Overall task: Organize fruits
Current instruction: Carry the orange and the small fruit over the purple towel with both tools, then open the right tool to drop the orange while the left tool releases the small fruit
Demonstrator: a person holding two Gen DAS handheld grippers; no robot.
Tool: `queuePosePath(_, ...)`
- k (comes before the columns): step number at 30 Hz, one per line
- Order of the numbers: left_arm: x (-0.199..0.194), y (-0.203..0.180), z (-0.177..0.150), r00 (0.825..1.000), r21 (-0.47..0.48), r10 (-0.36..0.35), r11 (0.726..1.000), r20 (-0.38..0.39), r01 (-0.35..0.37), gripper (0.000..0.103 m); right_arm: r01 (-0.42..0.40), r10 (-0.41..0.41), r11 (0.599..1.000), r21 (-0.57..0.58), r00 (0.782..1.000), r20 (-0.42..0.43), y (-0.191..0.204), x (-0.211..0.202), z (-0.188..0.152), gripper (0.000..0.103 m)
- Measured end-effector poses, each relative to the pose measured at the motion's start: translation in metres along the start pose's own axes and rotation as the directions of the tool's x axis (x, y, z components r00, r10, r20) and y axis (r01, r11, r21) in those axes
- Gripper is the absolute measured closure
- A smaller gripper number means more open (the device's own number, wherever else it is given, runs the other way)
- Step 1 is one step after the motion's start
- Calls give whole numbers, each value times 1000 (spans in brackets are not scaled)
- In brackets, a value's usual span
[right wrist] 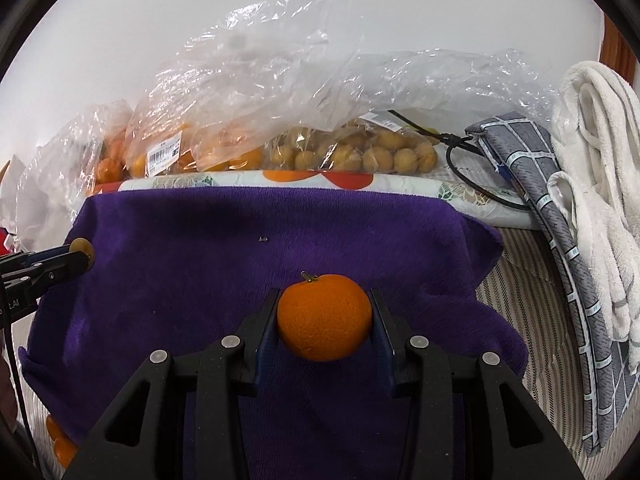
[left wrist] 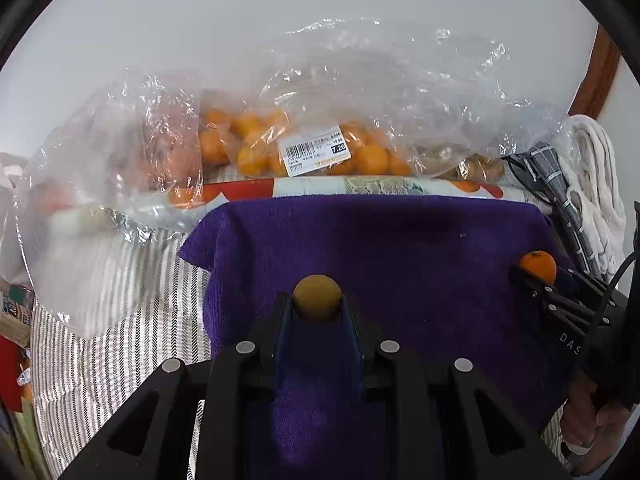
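My left gripper (left wrist: 317, 304) is shut on a small brown-yellow round fruit (left wrist: 317, 298) above the purple towel (left wrist: 400, 248). It also shows in the right wrist view (right wrist: 82, 254) at the left edge. My right gripper (right wrist: 324, 320) is shut on an orange mandarin (right wrist: 323, 316) above the same towel (right wrist: 240, 248); that mandarin shows at the right in the left wrist view (left wrist: 538, 266). Behind the towel lie clear plastic bags of mandarins (left wrist: 248, 148) and of brown-yellow fruits (right wrist: 352, 154).
A grey checked cloth (right wrist: 560, 216) and a white towel (right wrist: 600, 184) lie at the right. A black cable (right wrist: 460, 164) runs behind the towel. A striped cloth (left wrist: 112, 340) covers the surface at the left. Two loose mandarins (right wrist: 62, 448) sit at the lower left.
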State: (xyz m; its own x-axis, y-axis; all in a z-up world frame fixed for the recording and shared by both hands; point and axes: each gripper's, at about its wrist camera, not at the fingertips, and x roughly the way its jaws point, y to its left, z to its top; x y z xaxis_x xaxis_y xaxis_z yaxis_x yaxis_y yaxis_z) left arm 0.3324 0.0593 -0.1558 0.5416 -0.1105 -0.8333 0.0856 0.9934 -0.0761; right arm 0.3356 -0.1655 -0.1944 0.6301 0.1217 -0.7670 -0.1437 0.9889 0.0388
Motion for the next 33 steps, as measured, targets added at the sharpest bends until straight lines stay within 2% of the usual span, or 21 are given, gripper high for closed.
queuePosePath(23, 13, 0, 0, 997, 14, 41, 999, -58, -41, 79, -2, 2, 1000, 4, 999, -38, 4, 12, -5, 61)
queuePosePath(29, 16, 2, 1, 995, 12, 55, 998, -82, -54, 78, -2, 2, 1000, -2, 1000, -26, 3, 5, -6, 51)
queuePosePath(30, 17, 1, 2, 995, 11, 57, 998, -86, -56, 77, -5, 5, 1000, -3, 1000, -25, 3, 3, -5, 49)
queuePosePath(32, 16, 1, 3, 994, 12, 66, 998, -89, -65, 66, -17, 17, 1000, -5, 1000, -18, 4, -3, -4, 46)
queuePosePath(33, 15, 1, 4, 994, 11, 72, 997, -83, -71, 64, -20, 20, 1000, -5, 1000, -14, 4, -6, -3, 45)
